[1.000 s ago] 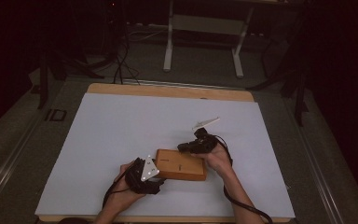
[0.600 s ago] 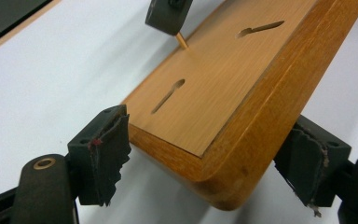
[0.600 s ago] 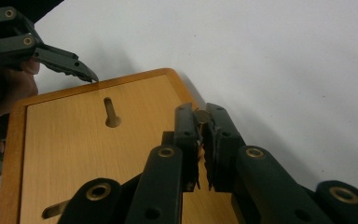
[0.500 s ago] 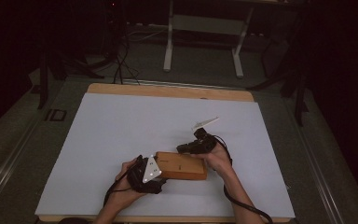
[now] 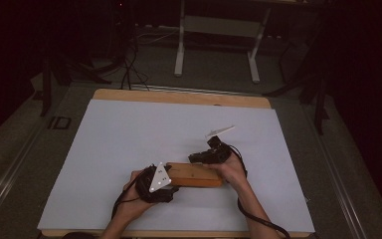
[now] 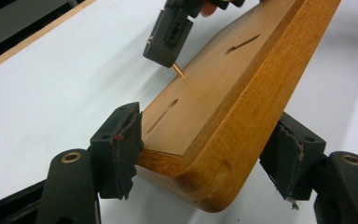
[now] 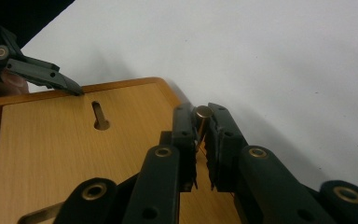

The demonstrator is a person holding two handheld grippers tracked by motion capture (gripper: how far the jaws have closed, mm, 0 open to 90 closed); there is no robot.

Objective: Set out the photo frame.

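- The left hand-held gripper [image 5: 171,185] sits near the worktop's [image 5: 129,134] near edge, left of centre. Its jaws stand wide apart around the near end of the wooden board [image 5: 194,175]: in the left gripper view one pad touches the board's [image 6: 223,93] edge, and the other stands beside the opposite edge; whether it touches cannot be told.
- The wooden board lies near the middle of the near edge, its long side running along that edge. Its top face has keyhole-shaped slots [image 6: 162,115].
- The right hand-held gripper [image 5: 197,158] is over the board's far side, just beyond the left one. Its jaws are nearly closed on a small brass-coloured pin [image 7: 203,113], held upright.
- In the left gripper view the pin's tip [image 6: 179,71] meets the board's top face between two slots.
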